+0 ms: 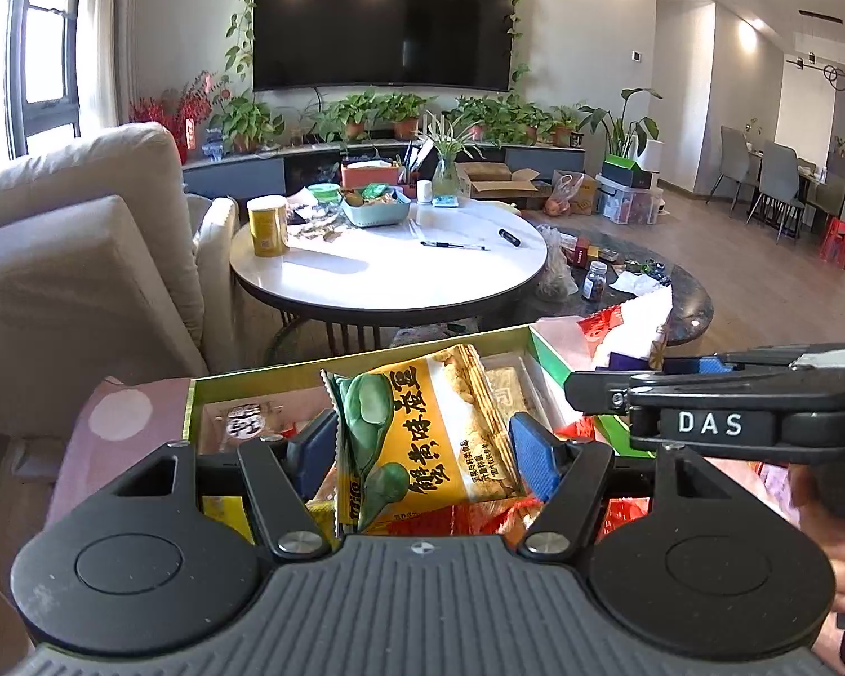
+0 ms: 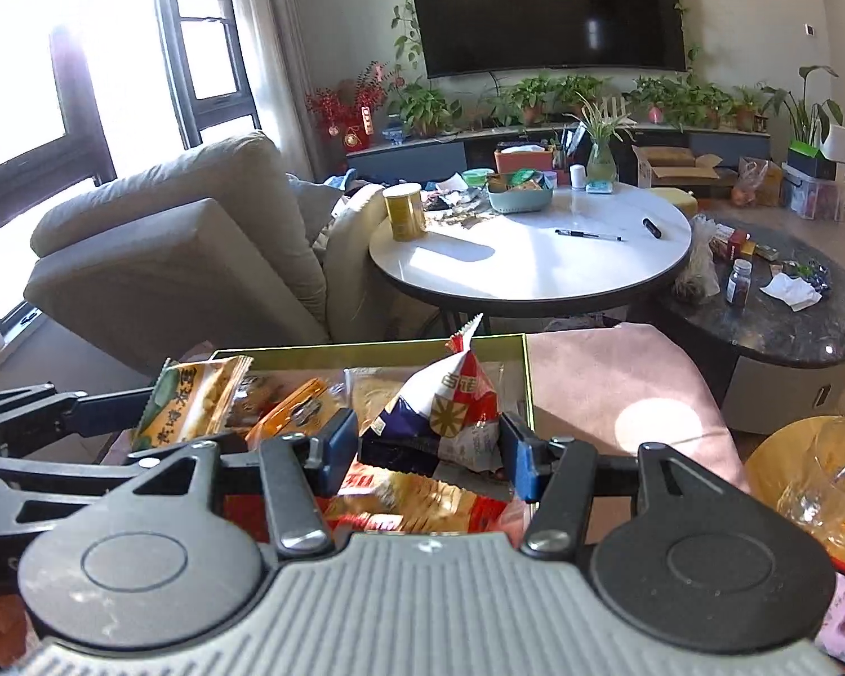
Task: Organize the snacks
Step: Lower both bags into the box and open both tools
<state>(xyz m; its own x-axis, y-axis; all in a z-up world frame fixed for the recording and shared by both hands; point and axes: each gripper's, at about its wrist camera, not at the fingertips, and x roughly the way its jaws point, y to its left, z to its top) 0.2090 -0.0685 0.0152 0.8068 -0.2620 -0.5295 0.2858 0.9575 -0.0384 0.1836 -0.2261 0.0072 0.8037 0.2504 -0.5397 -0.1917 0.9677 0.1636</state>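
A: Item one, left gripper (image 1: pixel 422 445)?
B: Jaws clamped on a yellow packet (image 1: pixel 428 439) with green bean art. The blue pads (image 1: pixel 535 450) press its two sides. It is held upright over the box (image 1: pixel 360 363).

A: Item two, right gripper (image 2: pixel 428 445)?
B: Jaws closed on a white packet (image 2: pixel 450 411) with red and purple print, its crimped top pointing up. It is held above the box too, near the right wall.

A: The box itself?
B: Green-rimmed, open-topped, sitting on a pink cloth (image 2: pixel 619 383). Inside lie more snacks: an orange packet (image 2: pixel 293 408), clear-wrapped biscuits (image 2: pixel 374 388), and red and gold wrappers (image 2: pixel 417 498) closest to the cameras.

A: Do the two grippers touch?
B: Cannot tell. They sit side by side over the box, each showing at the edge of the other's view.

A: Background entries?
B: White round table (image 1: pixel 400 276) carrying a yellow can (image 1: pixel 267 225), a teal basket (image 1: pixel 374 211), a pen (image 1: pixel 453 246). Dark round table (image 2: pixel 788 321) to its right with a small bottle (image 2: pixel 739 280). Beige armchair (image 2: pixel 186 242) on the left. Wall television (image 1: pixel 386 17) above potted plants. A glass mug (image 2: pixel 828 479) on a wooden surface at the right gripper's right.
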